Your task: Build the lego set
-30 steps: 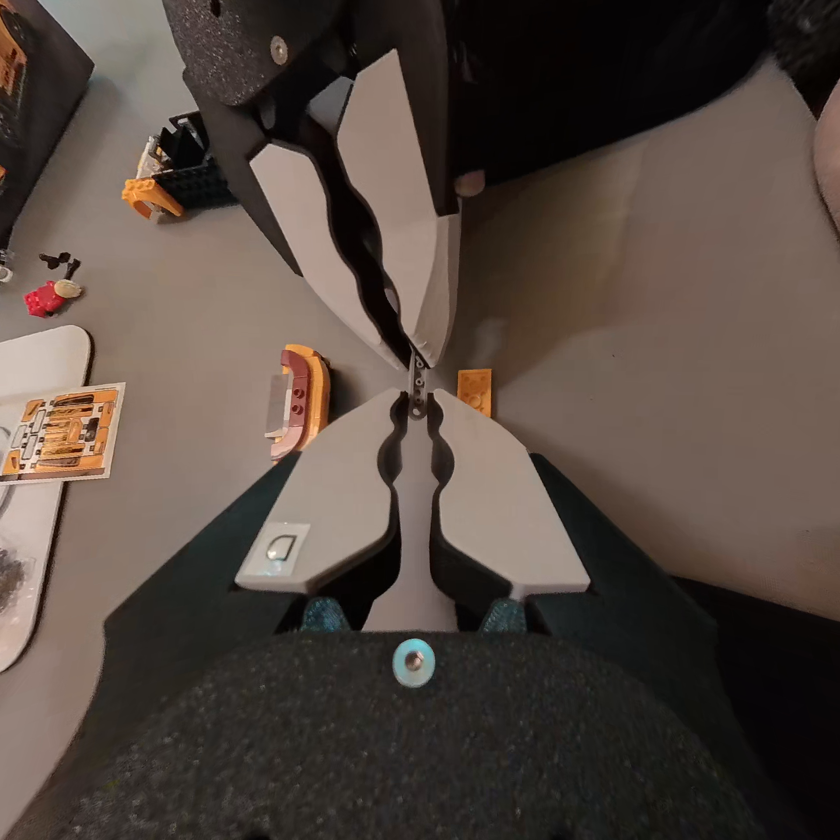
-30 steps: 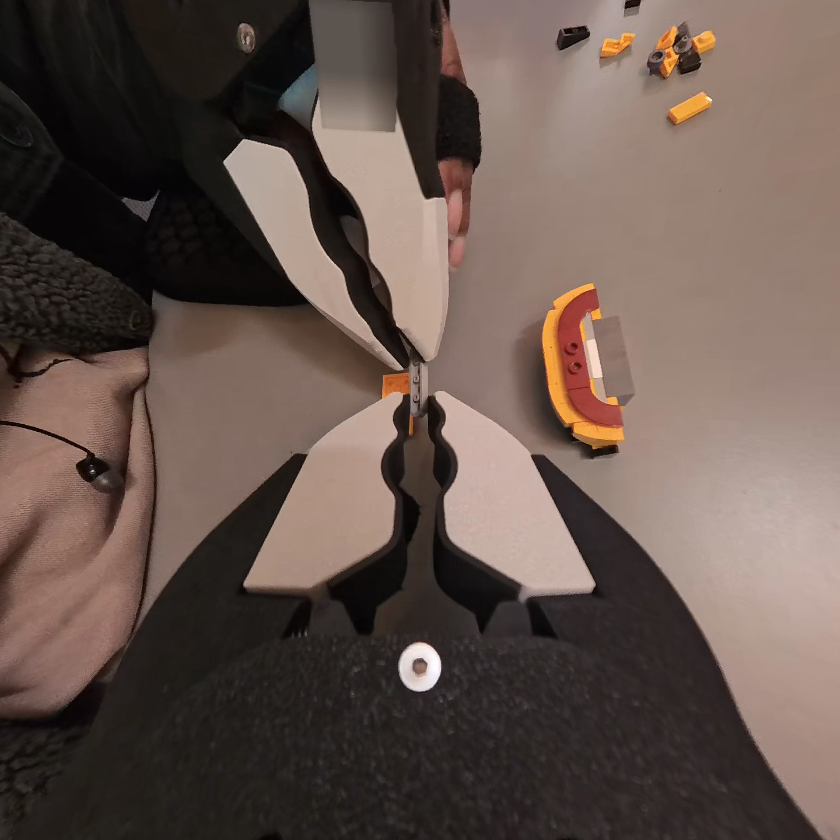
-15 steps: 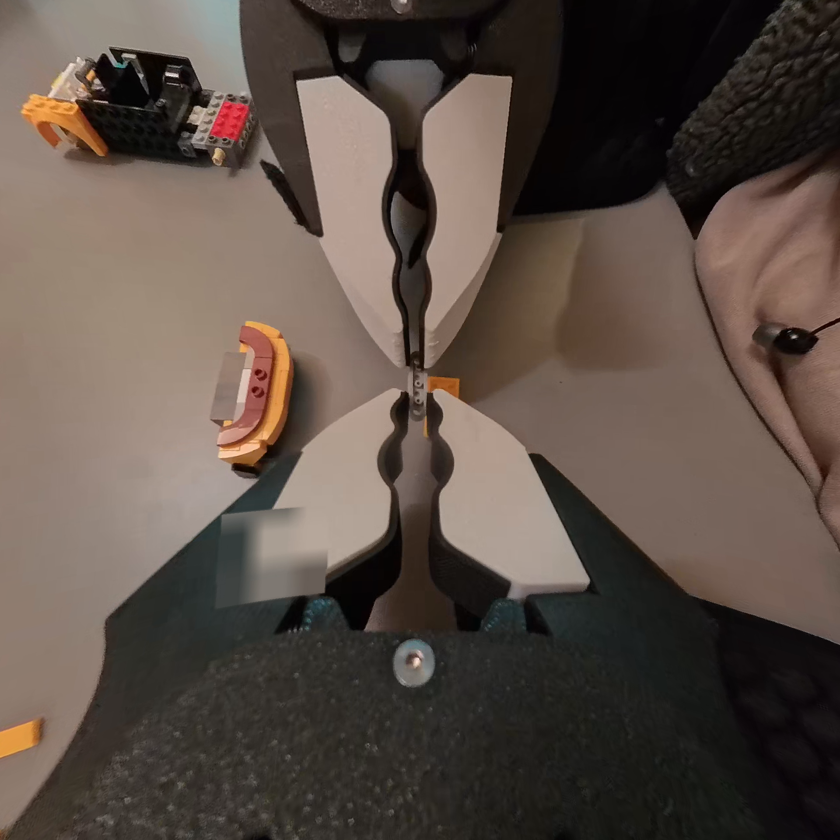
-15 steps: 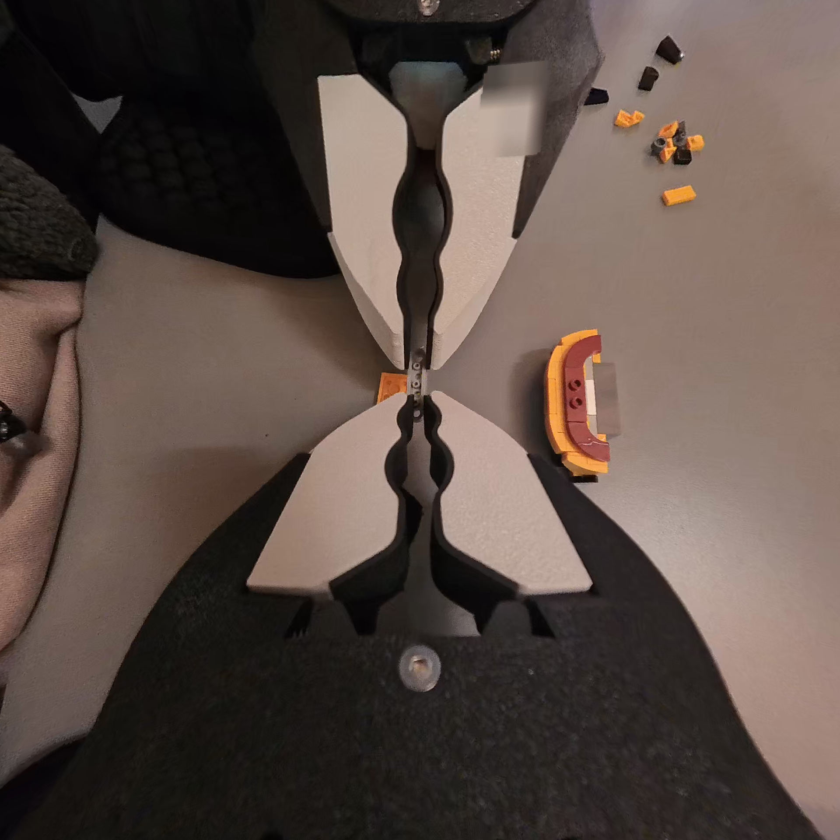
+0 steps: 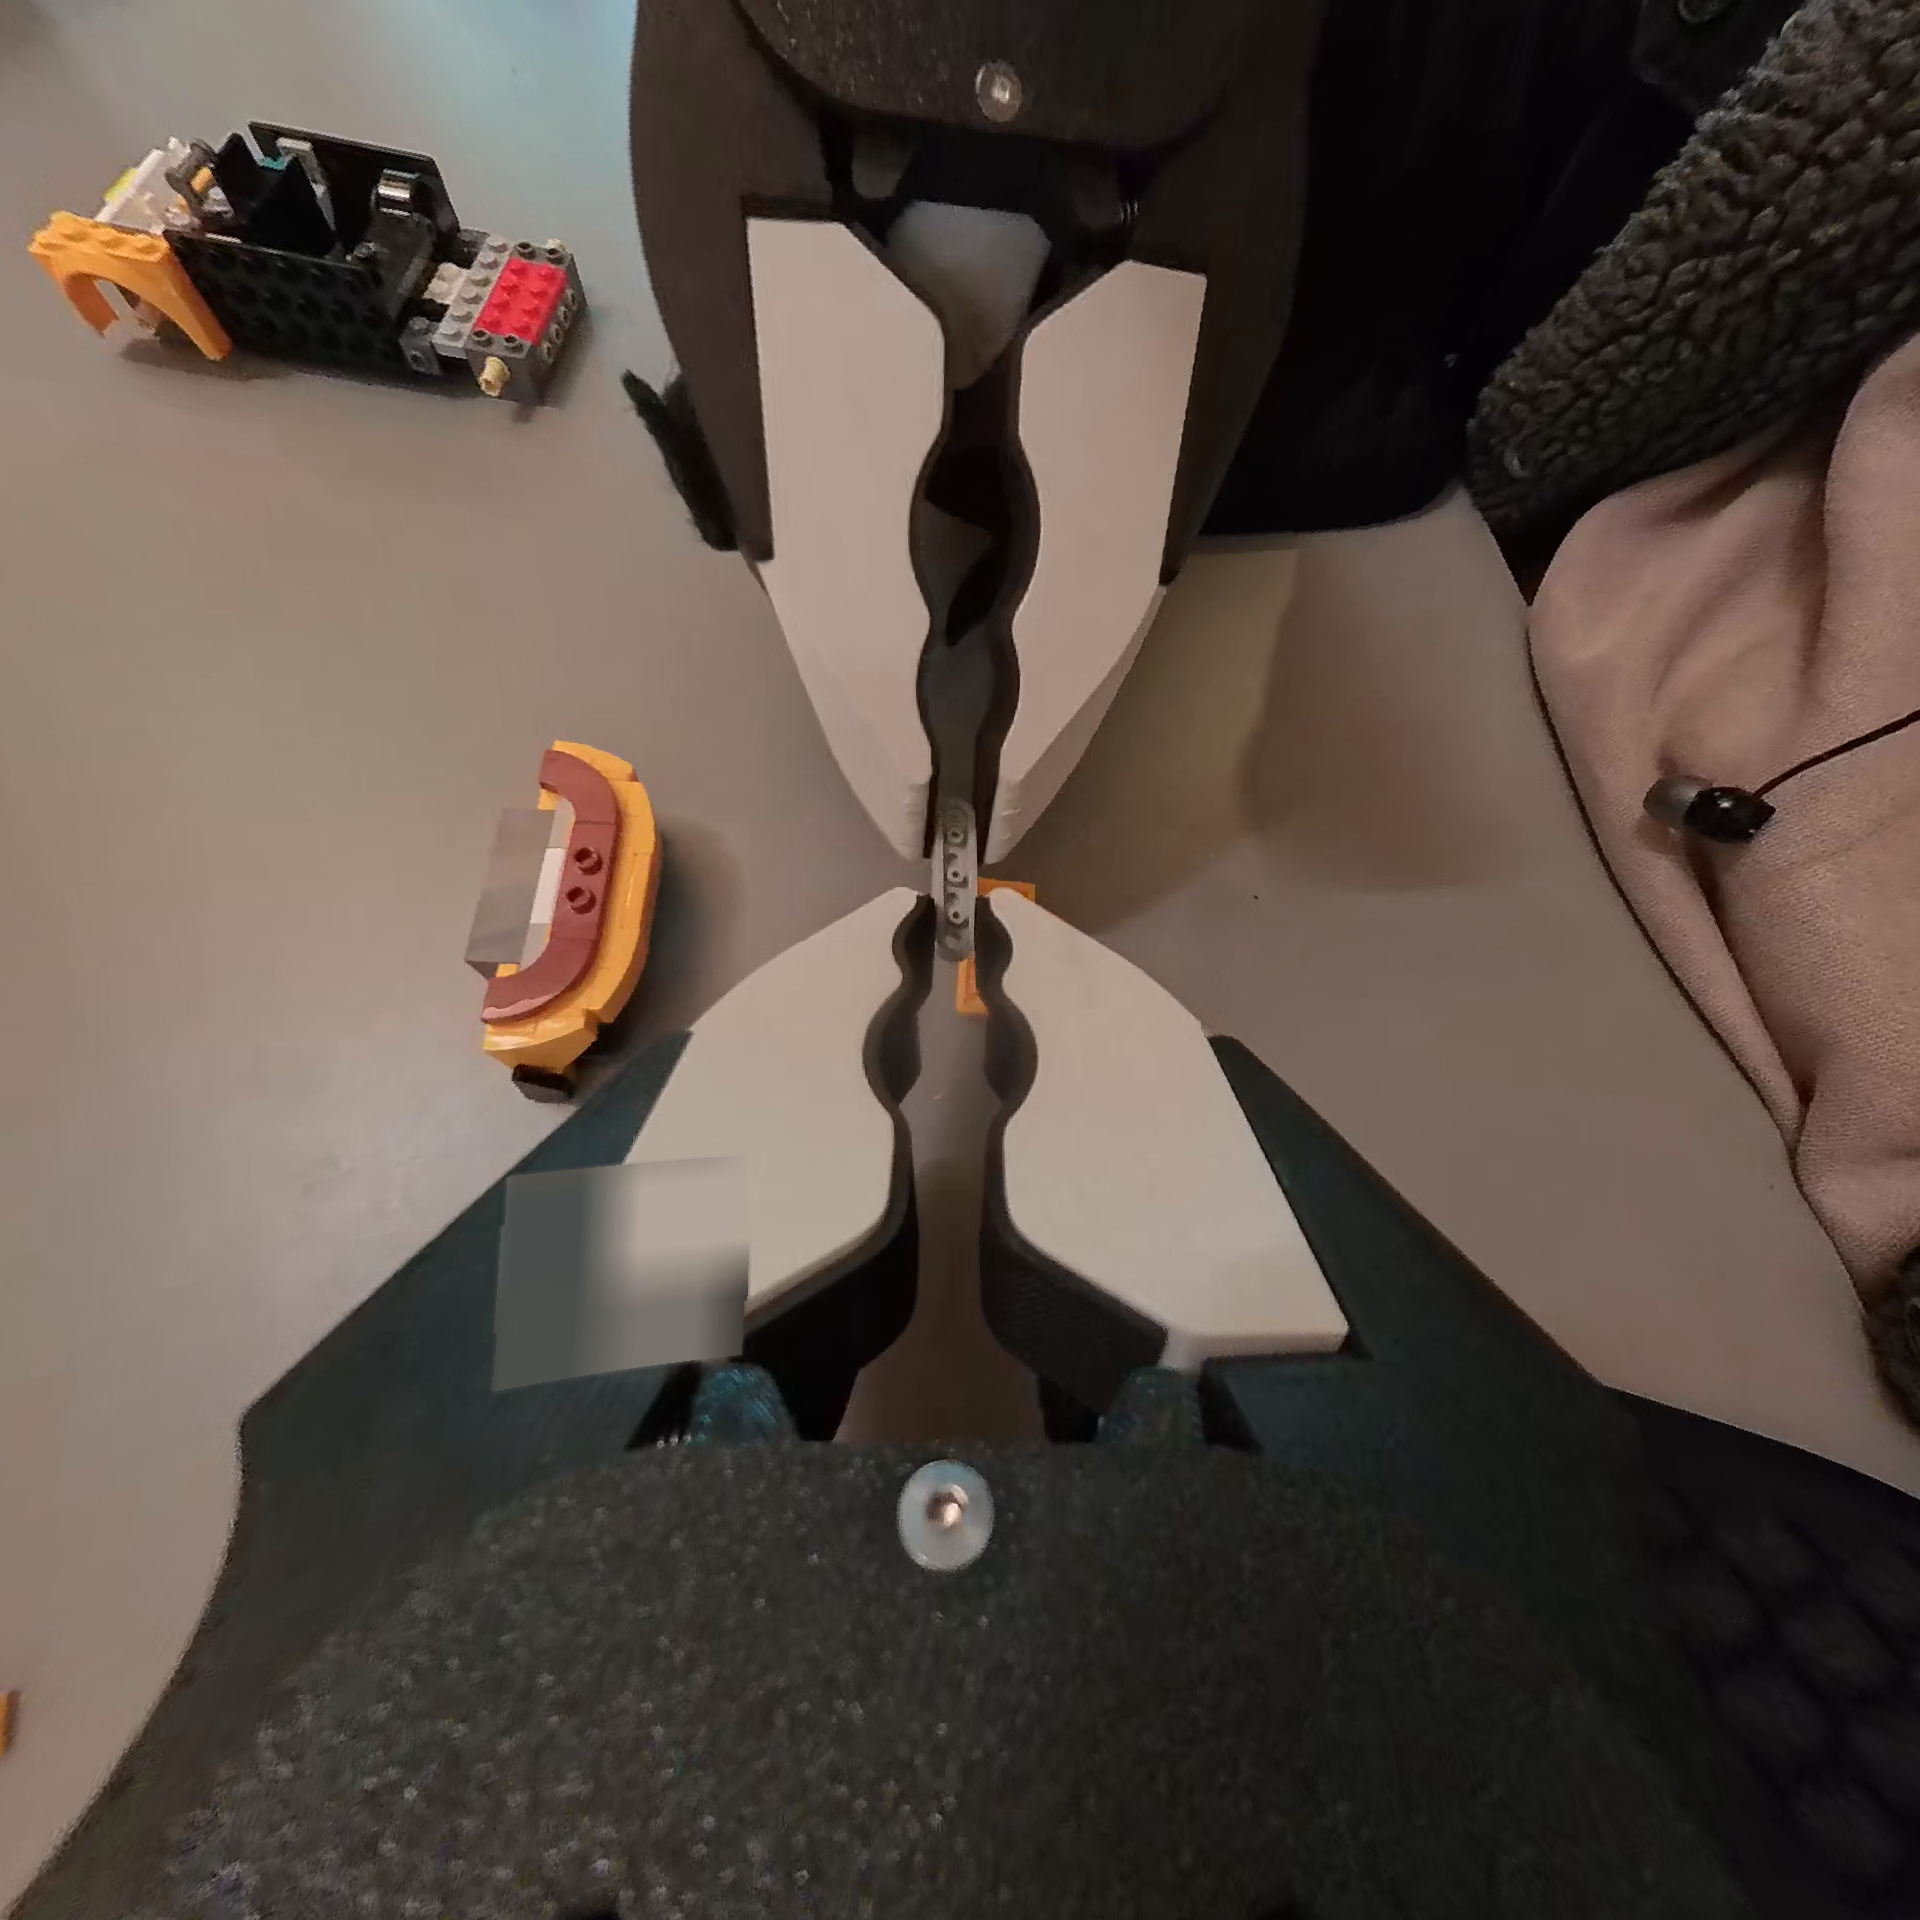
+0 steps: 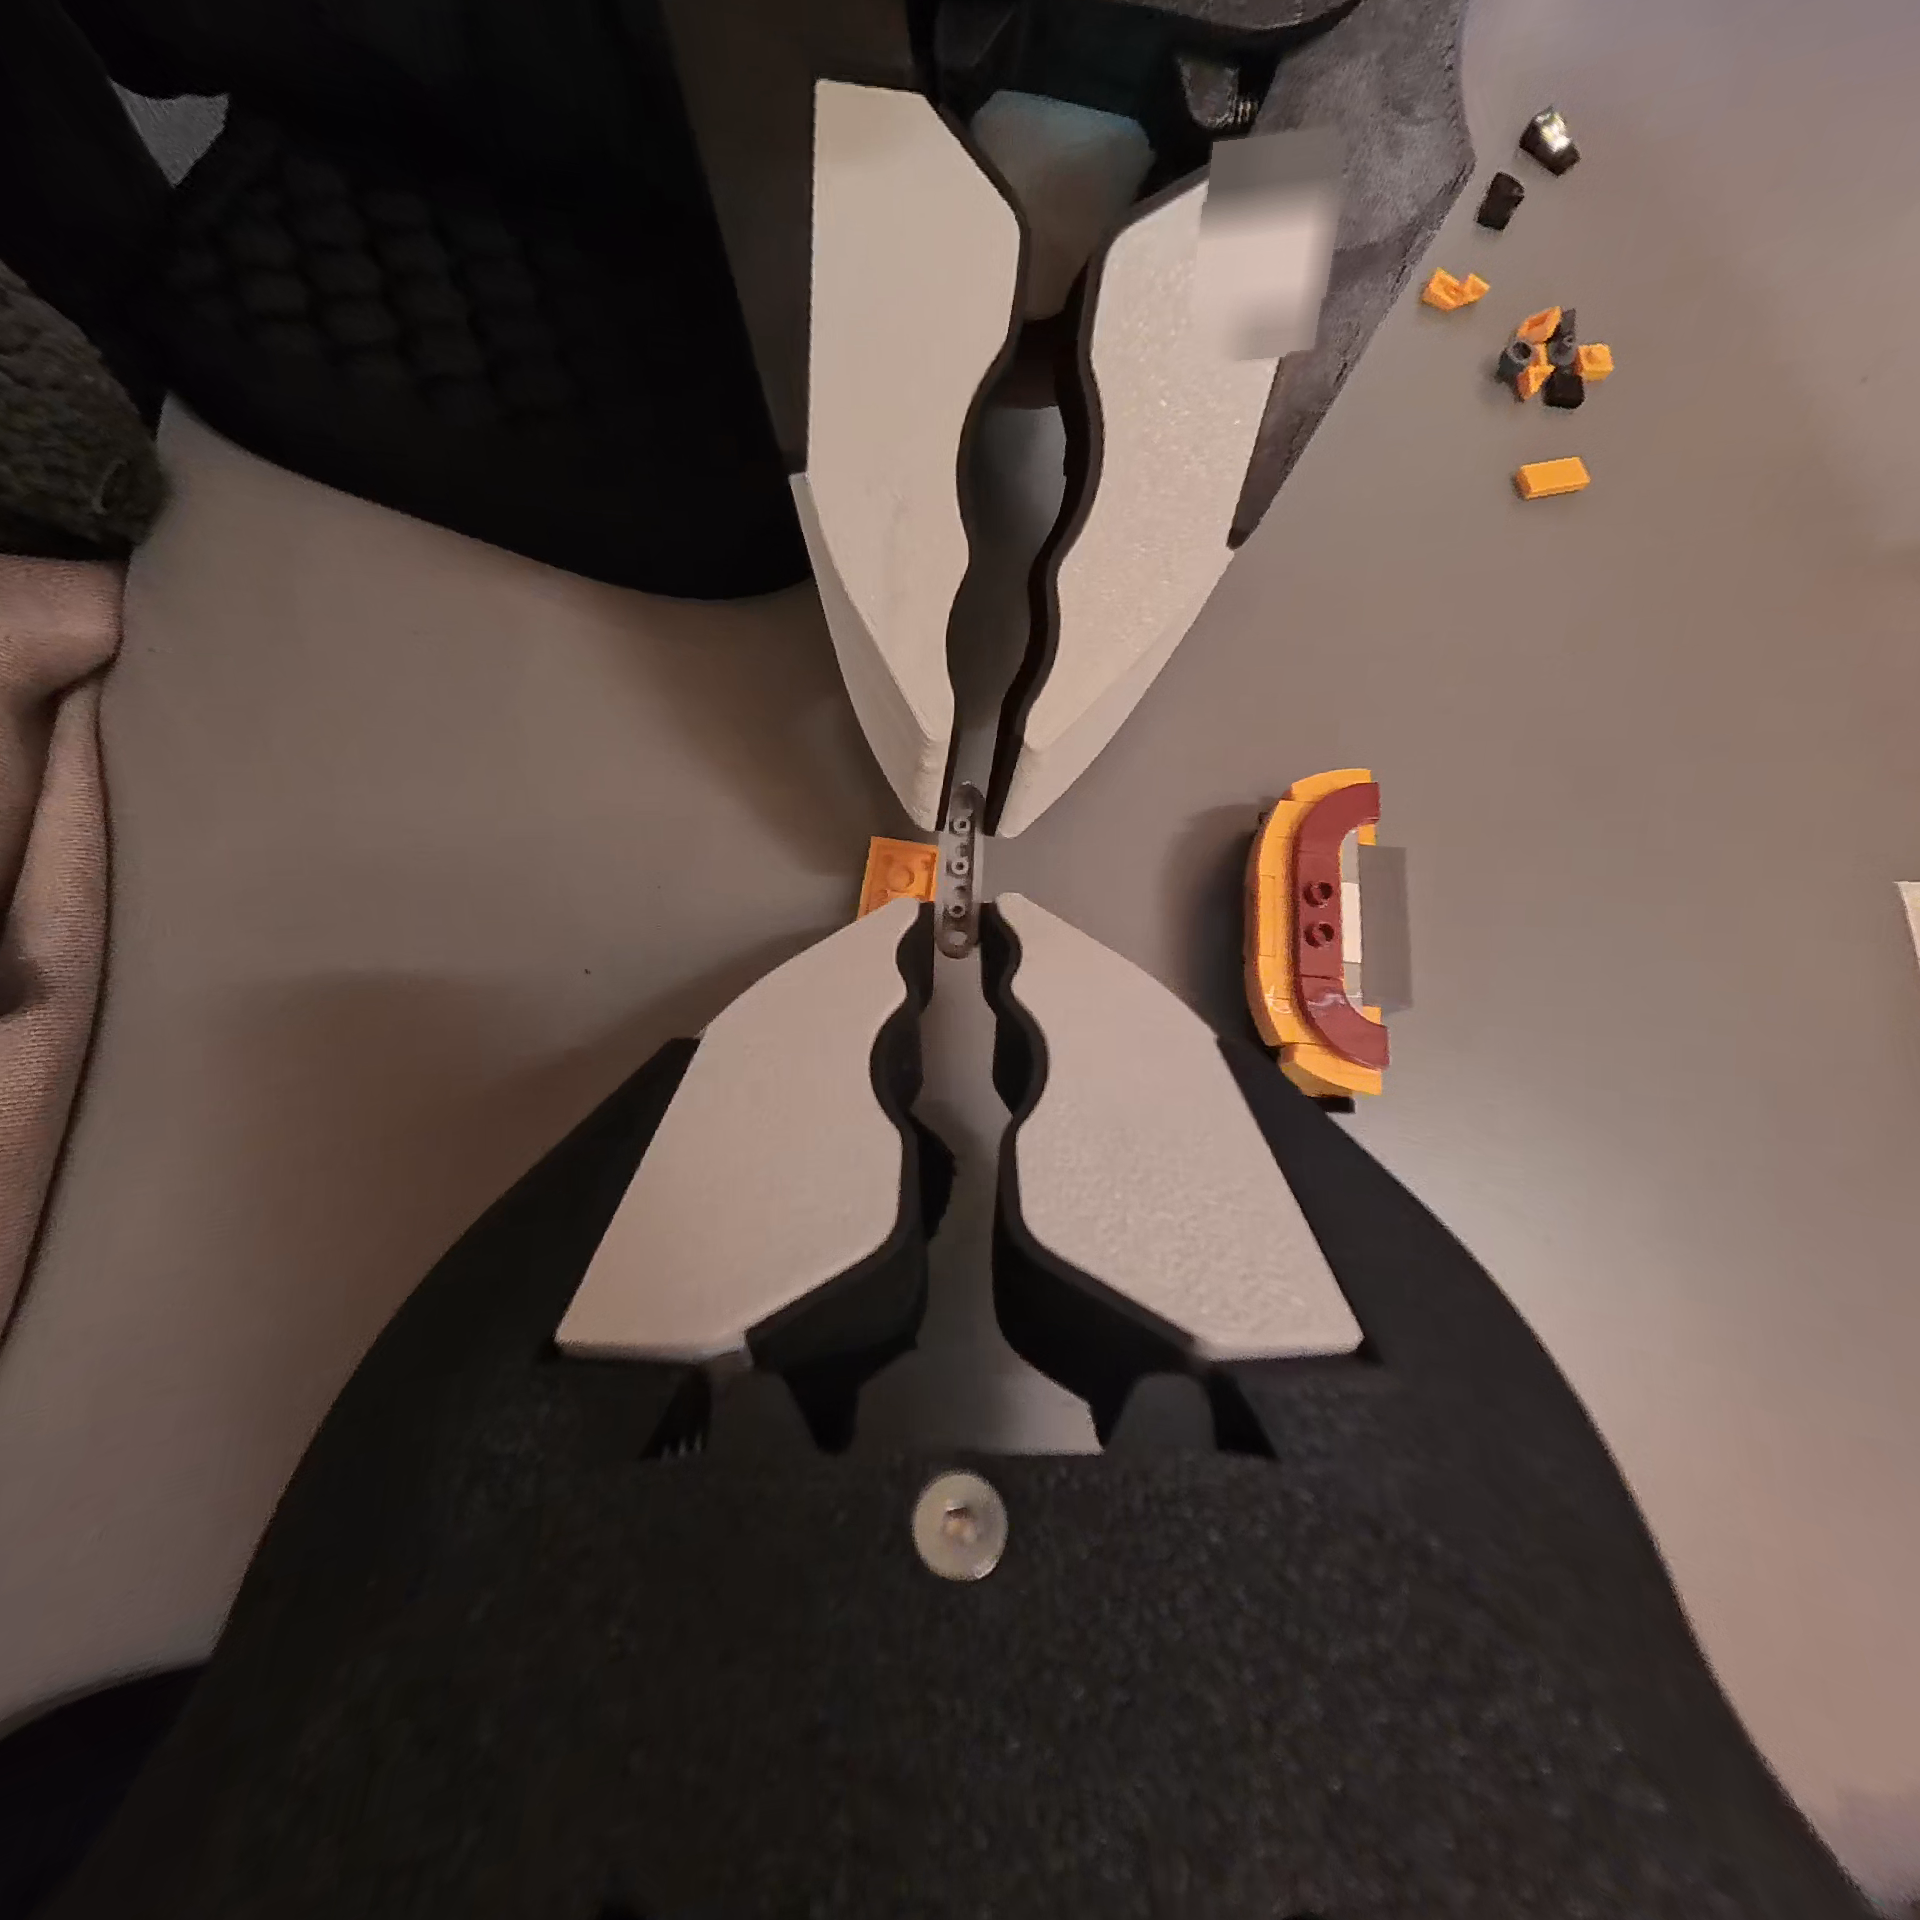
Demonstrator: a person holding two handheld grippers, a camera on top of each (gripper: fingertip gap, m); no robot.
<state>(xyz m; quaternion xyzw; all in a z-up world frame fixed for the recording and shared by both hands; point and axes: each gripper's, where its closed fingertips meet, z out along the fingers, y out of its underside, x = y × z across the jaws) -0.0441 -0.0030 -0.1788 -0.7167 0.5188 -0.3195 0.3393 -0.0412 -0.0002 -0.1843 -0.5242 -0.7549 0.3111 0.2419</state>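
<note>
Both grippers meet tip to tip over the grey table, each shut on one end of a thin grey lego strip with holes [image 5: 956,883], also seen in the right wrist view [image 6: 961,878]. My left gripper [image 5: 951,930] holds its near end in the left wrist view; the right gripper [image 5: 958,821] faces it. In the right wrist view my right gripper [image 6: 961,930] holds the near end and the left gripper [image 6: 961,805] faces it. A small orange plate [image 6: 899,873] lies on the table under the tips. A curved orange and dark red sub-assembly [image 5: 566,904] [image 6: 1325,930] lies beside them.
A partly built black, orange and red lego model [image 5: 312,296] stands at the far left. Loose small orange and black pieces [image 6: 1548,358] lie at the far right. A person's beige garment with an earbud [image 5: 1714,810] and dark fleece sleeve border the table.
The two grippers have swung from an angled meeting to facing each other straight on, still pinching the grey strip. The views have shifted over the table; the model came into fuller view.
</note>
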